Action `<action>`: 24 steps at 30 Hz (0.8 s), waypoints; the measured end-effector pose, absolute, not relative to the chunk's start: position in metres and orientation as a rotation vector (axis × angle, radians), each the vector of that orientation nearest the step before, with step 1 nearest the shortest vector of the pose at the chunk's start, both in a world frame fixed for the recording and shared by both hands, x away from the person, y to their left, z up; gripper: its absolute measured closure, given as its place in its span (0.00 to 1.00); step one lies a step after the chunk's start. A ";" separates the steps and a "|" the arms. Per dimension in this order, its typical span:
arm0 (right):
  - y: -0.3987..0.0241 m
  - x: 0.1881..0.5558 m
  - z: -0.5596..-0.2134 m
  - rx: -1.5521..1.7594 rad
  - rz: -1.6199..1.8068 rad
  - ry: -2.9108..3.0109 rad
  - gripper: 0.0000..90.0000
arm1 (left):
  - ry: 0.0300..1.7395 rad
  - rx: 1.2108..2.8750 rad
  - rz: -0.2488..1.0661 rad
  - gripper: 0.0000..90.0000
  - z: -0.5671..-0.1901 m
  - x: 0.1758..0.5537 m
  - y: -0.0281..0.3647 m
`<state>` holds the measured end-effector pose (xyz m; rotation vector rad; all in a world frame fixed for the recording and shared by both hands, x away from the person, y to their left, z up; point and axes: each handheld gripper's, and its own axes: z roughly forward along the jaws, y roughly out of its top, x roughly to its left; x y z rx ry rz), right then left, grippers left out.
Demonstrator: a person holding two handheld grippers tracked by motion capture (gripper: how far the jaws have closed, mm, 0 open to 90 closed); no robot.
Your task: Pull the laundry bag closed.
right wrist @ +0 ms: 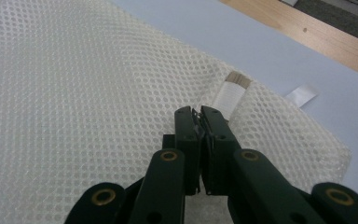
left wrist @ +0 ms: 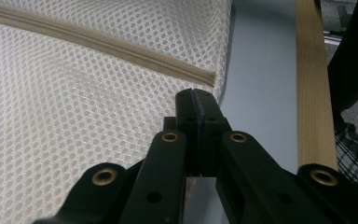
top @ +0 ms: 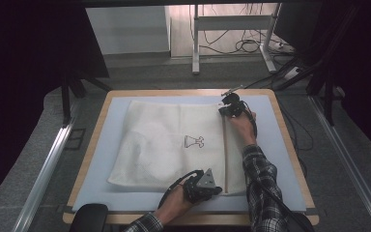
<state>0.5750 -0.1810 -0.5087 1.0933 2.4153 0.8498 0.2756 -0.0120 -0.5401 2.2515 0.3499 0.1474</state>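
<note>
A white mesh bag [top: 164,140] with a small black print lies flat on the blue-grey mat [top: 280,145]. A beige zipper [top: 225,150] runs along the bag's right side. At the near end of the zipper [left wrist: 121,49] my left gripper [top: 217,190] [left wrist: 196,93] is shut, pinching the bag's edge [left wrist: 74,116]. At the far end my right gripper [top: 222,110] [right wrist: 199,111] is shut on a small metal zipper pull [right wrist: 198,122]. Just in front of it is a white fabric tab [right wrist: 228,95].
The mat lies on a wooden table [top: 89,154] whose rim shows all round [left wrist: 312,93]. A white label [right wrist: 302,94] sticks out past the bag's far corner. Beyond the table stand a desk frame [top: 195,43] and loose cables [top: 246,46] on the floor.
</note>
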 end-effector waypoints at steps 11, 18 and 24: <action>-0.177 0.590 -0.508 1.131 0.832 2.395 0.95 | 0.355 2.251 0.135 1.00 -0.540 0.276 -0.012; -0.175 0.595 -0.508 1.147 0.822 2.383 0.96 | 0.356 2.250 0.131 1.00 -0.540 0.277 -0.011; -0.171 0.598 -0.509 1.164 0.792 2.372 0.96 | 0.355 2.250 0.135 1.00 -0.540 0.277 -0.012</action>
